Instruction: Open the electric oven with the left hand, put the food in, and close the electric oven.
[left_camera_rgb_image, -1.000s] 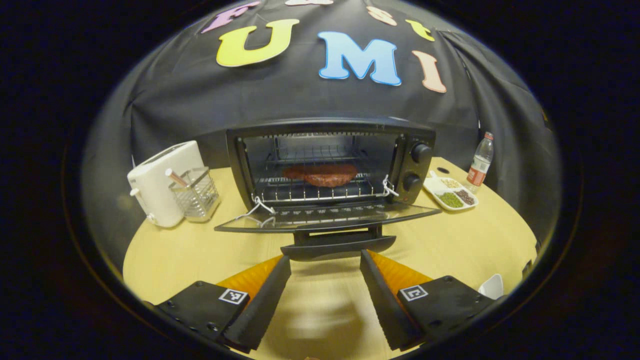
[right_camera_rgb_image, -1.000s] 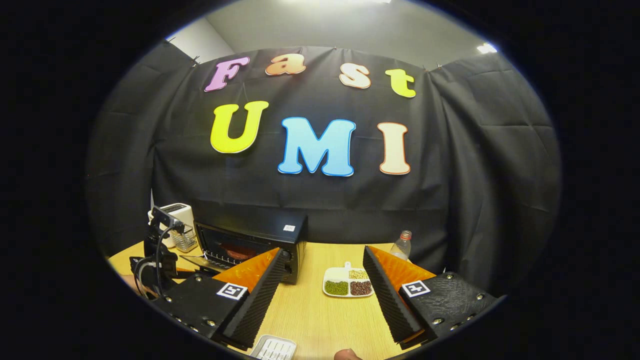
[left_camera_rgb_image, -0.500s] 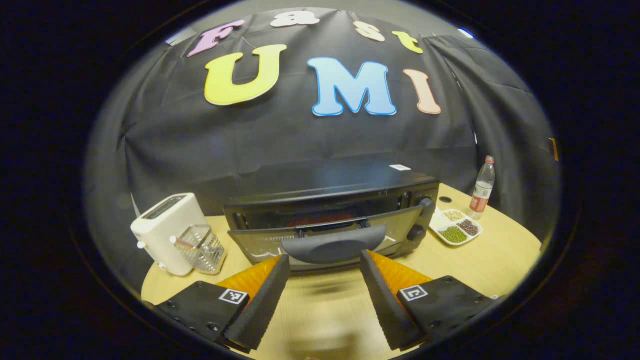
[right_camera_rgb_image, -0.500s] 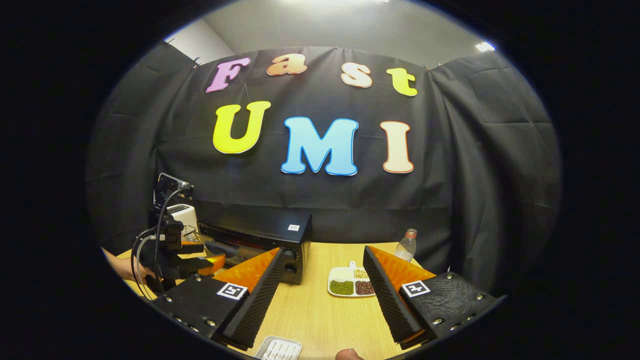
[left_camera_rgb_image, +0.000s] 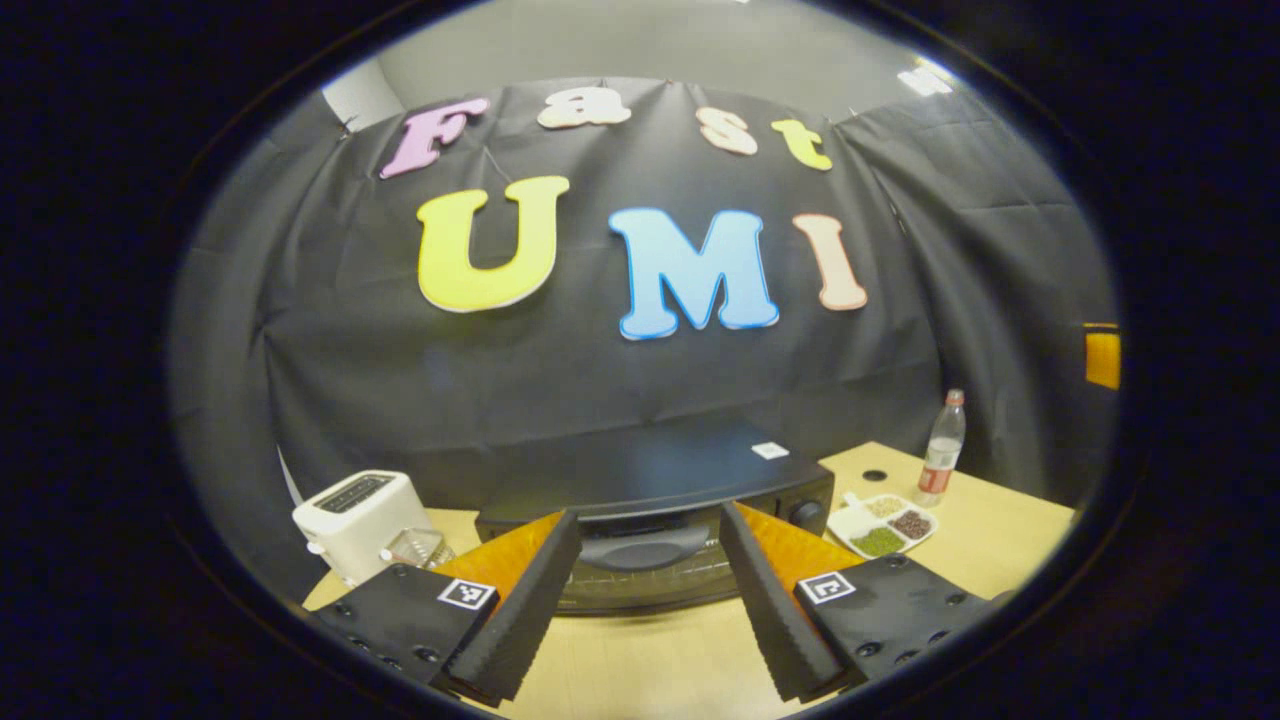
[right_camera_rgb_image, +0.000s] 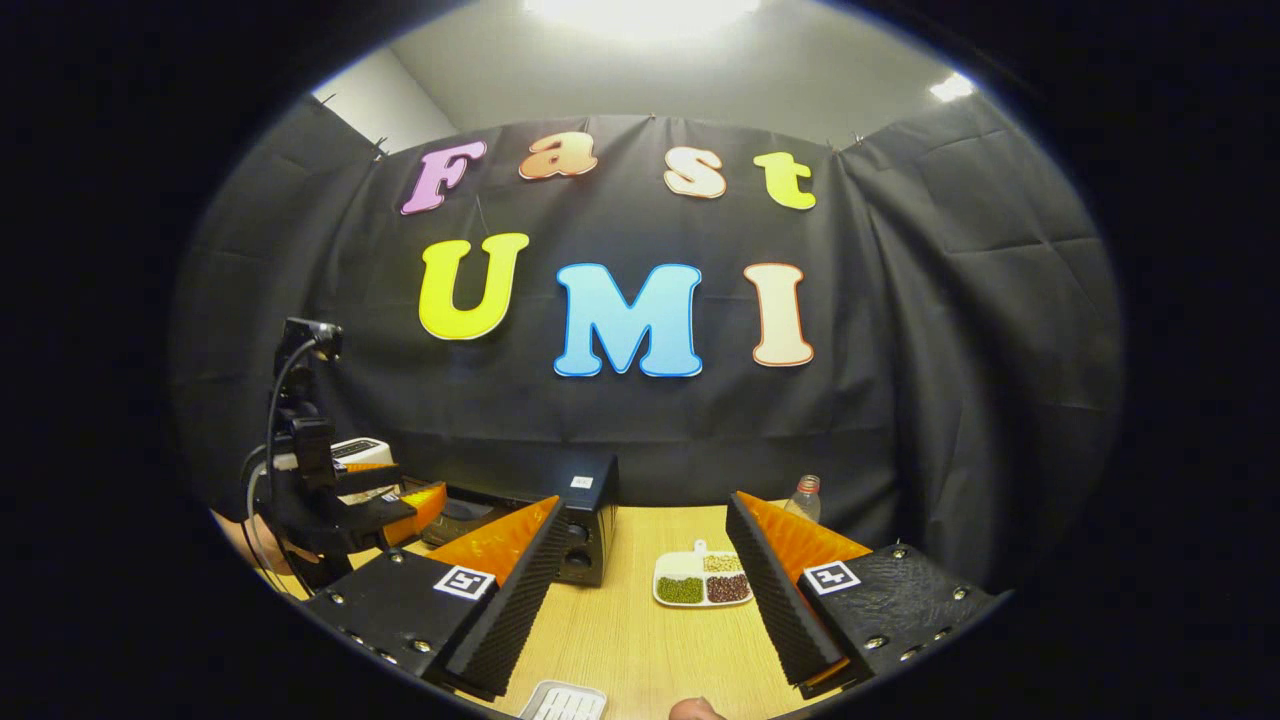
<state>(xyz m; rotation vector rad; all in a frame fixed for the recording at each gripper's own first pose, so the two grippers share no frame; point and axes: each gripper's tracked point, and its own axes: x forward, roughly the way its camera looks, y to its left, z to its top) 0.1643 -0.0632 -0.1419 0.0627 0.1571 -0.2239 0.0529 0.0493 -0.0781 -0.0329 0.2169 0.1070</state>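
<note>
Door (left_camera_rgb_image: 645, 585) of the electric oven (left_camera_rgb_image: 655, 480) now stands upright against the oven's front, where a second ago it lay flat and open with the reddish food on the rack, and half a second ago it was half raised; the food is therefore shut inside and can no longer be made out through the glass; the left gripper (left_camera_rgb_image: 640, 610) has its fingers spread wide and holding nothing, with the door handle (left_camera_rgb_image: 645, 548) lying between them and just beyond their tips; whether they touch it cannot be told; in the right gripper view the left gripper (right_camera_rgb_image: 385, 500) sits at the oven's front (right_camera_rgb_image: 470, 510), held by a hand; the right gripper (right_camera_rgb_image: 640, 600) hovers over the desk (right_camera_rgb_image: 640, 630) well to the right, its fingers likewise wide and empty, with the divided dish of beans (right_camera_rgb_image: 703, 582) ahead of it; the toaster (left_camera_rgb_image: 358, 515) and the bottle (left_camera_rgb_image: 938, 450) stand either side of the oven; judged from this, the closing step looks essentially done, and what remains is to draw the left gripper back; a door not fully latched could spring open again.
</note>
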